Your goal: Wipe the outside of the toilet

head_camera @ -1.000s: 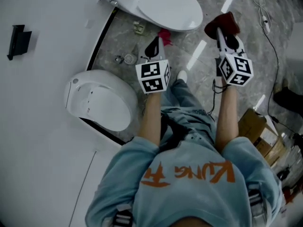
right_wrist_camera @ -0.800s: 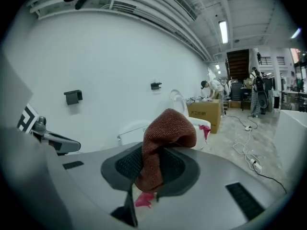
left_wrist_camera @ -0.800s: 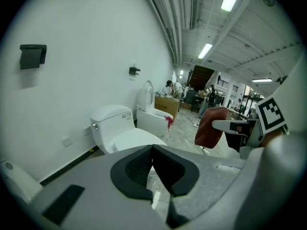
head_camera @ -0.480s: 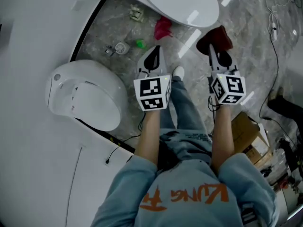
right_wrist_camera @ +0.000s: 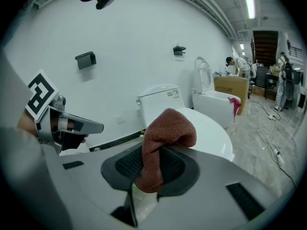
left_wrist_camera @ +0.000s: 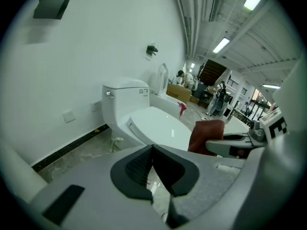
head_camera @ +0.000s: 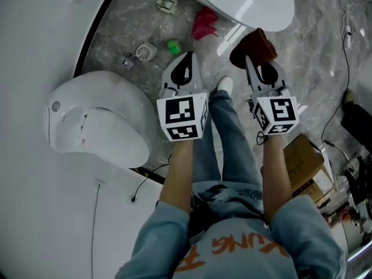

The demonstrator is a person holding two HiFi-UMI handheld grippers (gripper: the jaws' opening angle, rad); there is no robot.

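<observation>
The white toilet [head_camera: 250, 2] stands at the top of the head view with its lid down; in the left gripper view the toilet [left_wrist_camera: 153, 123] shows its tank against the wall. My right gripper [head_camera: 251, 60] is shut on a brown-red cloth [head_camera: 253, 44], which hangs just short of the lid's front rim. In the right gripper view the cloth [right_wrist_camera: 165, 138] is bunched between the jaws, with the toilet [right_wrist_camera: 213, 131] behind it. My left gripper [head_camera: 186, 60] is shut and holds nothing, level with the right one and to its left, over the floor.
A second white toilet [head_camera: 99, 124] stands against the wall at the left. On the marble floor lie a pink rag [head_camera: 204, 22], a green object [head_camera: 173, 46] and a floor drain [head_camera: 145, 52]. A cardboard box [head_camera: 305, 156] and cables [head_camera: 344, 22] are at the right.
Both grippers have come closer to the toilet, which has slid towards the top edge of the head view. The cloth stays in the right gripper.
</observation>
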